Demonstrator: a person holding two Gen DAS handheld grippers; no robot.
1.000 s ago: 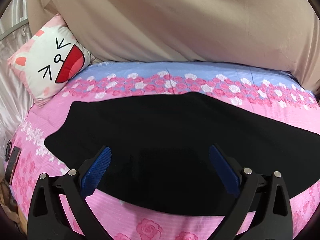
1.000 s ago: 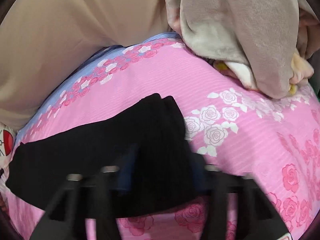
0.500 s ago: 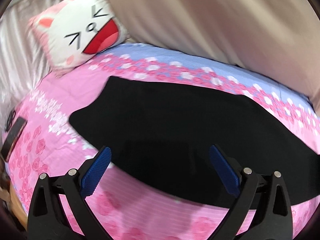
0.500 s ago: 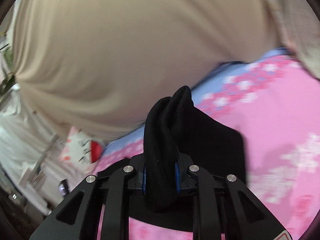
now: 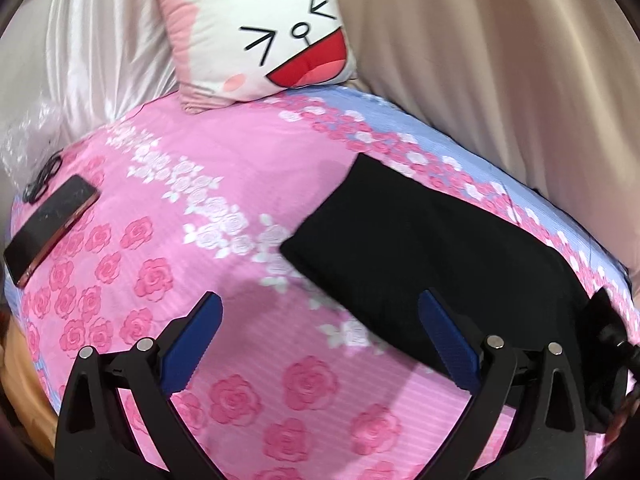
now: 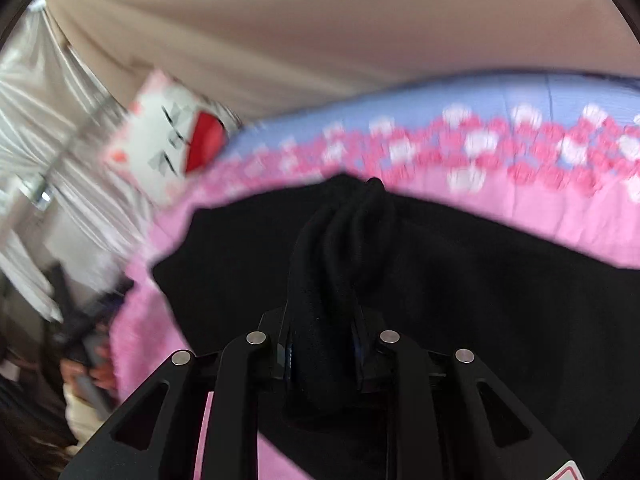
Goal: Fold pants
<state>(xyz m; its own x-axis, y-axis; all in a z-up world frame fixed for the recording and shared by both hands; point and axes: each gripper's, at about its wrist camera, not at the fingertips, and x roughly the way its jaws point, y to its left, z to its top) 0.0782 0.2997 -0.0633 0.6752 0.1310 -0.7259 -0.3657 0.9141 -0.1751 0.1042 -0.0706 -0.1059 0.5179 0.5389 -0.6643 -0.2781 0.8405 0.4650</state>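
Note:
The black pants lie flat on the pink rose bedsheet, to the right in the left wrist view. My left gripper is open and empty, hovering over the sheet at the pants' near left edge; its right blue pad is over the black cloth. My right gripper is shut on a bunched end of the pants, lifted above the rest of the black cloth. The right wrist view is motion-blurred.
A cat-face pillow leans at the head of the bed, also seen in the right wrist view. A dark phone and a cable lie at the sheet's left edge. Beige curtain hangs behind the bed.
My right gripper closed on the pants' end, lifted it and carried it over the rest of the pants. My left gripper swung left, so the pants now sit to its right.

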